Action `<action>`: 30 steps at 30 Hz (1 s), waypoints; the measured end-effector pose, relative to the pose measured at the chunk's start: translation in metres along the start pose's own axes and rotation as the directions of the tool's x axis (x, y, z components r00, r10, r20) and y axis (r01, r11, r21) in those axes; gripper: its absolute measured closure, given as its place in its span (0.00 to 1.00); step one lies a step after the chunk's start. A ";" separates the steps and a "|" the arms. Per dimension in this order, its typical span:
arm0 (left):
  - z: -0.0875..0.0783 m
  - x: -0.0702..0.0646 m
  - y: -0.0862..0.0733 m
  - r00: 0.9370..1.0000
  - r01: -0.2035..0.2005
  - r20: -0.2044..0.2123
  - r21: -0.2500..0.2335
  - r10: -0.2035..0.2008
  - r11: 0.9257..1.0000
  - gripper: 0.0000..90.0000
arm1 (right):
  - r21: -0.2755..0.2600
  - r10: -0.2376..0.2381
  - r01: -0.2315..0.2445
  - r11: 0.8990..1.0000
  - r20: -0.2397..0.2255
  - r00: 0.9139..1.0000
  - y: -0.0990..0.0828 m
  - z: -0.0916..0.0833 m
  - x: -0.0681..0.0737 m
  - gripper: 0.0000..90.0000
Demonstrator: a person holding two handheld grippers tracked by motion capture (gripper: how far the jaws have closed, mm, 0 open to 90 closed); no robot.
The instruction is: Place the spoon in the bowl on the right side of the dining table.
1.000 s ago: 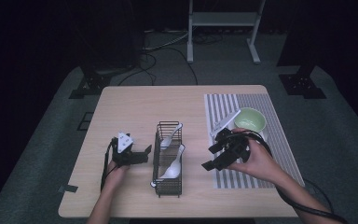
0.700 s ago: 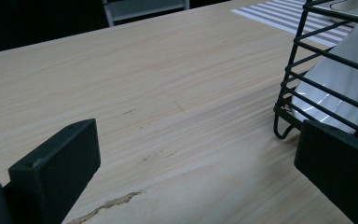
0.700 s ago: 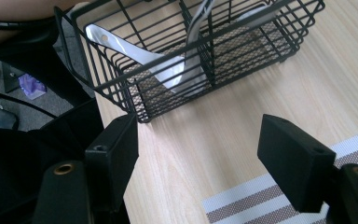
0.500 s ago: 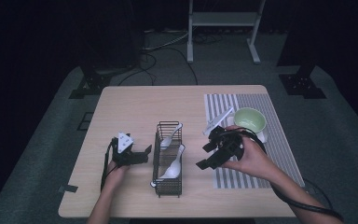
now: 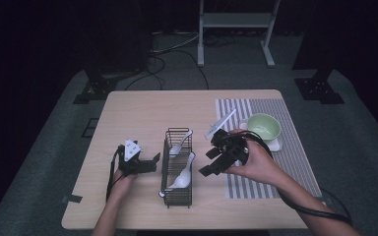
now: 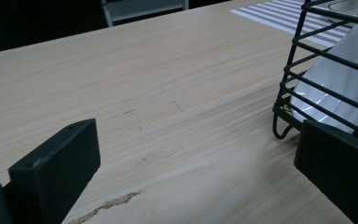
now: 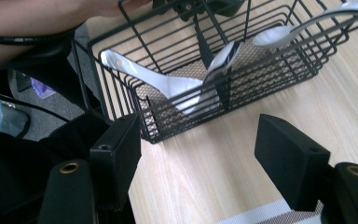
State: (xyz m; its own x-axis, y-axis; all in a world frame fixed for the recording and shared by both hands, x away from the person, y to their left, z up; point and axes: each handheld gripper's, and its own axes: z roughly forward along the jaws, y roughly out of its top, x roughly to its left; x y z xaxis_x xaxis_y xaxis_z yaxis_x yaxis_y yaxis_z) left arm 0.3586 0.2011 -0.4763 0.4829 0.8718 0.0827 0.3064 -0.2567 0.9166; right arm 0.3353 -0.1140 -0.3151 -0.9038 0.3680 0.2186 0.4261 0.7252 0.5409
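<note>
A pale wooden table (image 5: 142,113) is carrying everything. A black wire basket (image 5: 178,167) is standing on it between the two claws, just beside the left gripper (image 5: 150,162) and a little apart from the right gripper (image 5: 215,158). A striped placemat (image 5: 295,162) is lying flat on the table under and beyond the right gripper. The wood beyond the left gripper's open jaws is lying bare, showing small scratches.

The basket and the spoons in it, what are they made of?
The basket looks like thin metal wire with a matte black coating: stiff bars and a fine mesh floor. The spoons look like glossy white ceramic or hard plastic; the shine leaves that open.
</note>
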 end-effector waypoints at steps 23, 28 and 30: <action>0.000 0.001 0.000 1.000 0.000 0.005 0.003 0.000 1.000 0.00 | 0.039 0.051 -0.050 0.998 -0.014 0.999 0.031 0.017 -0.011 0.46; 0.000 0.001 0.000 1.000 0.001 0.007 0.003 -0.001 1.000 0.00 | 0.048 0.074 -0.074 0.996 -0.007 0.997 0.034 0.021 -0.013 0.59; 0.000 0.001 0.000 1.000 -0.001 0.008 0.003 0.001 1.000 0.00 | 0.048 0.084 -0.083 0.995 -0.008 0.996 0.035 0.020 -0.014 0.63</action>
State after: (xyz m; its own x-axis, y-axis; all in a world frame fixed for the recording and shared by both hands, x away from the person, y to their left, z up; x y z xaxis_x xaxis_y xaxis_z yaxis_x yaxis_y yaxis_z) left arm 0.3588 0.2016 -0.4761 0.4901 0.8679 0.0807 0.3086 -0.2593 0.9152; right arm 0.3634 -0.0820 -0.3156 -0.8652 0.4226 0.2700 0.5014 0.7188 0.4816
